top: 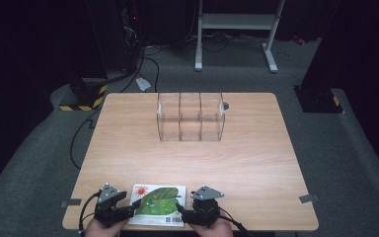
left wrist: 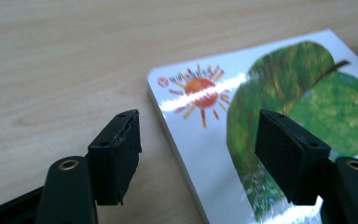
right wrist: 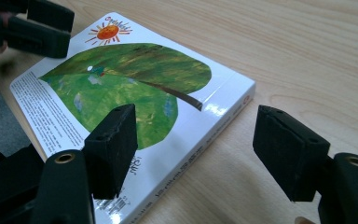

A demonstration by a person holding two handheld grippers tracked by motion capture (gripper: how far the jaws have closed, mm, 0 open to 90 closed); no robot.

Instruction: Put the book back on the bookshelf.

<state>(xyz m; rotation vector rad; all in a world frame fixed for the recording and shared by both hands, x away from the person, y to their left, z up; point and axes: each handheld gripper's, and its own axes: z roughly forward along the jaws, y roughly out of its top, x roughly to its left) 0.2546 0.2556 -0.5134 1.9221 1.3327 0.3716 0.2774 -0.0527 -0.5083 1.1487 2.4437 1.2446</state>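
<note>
The book (top: 158, 203) is lying flat at the table's (top: 246, 163) near edge, its lower corners hiding behind both tools. The left gripper (left wrist: 198, 158) is straddling its left edge with jaws wide, pads not pressing. The right gripper (right wrist: 196, 154) is gaping over its spine edge, gripping nothing; the small print stays unreadable.

Each gripper was matte black. The left gripper (top: 131, 209) and the right gripper (top: 181, 211) both carried a grey three-cornered plate dotted with small screws on top, and a black cable trailed from each. Their jaws ended in blocky black pads (left wrist: 116, 156) with small holes, mounted on rounded arms, each arm showing a brass-coloured ringed hole.
</note>
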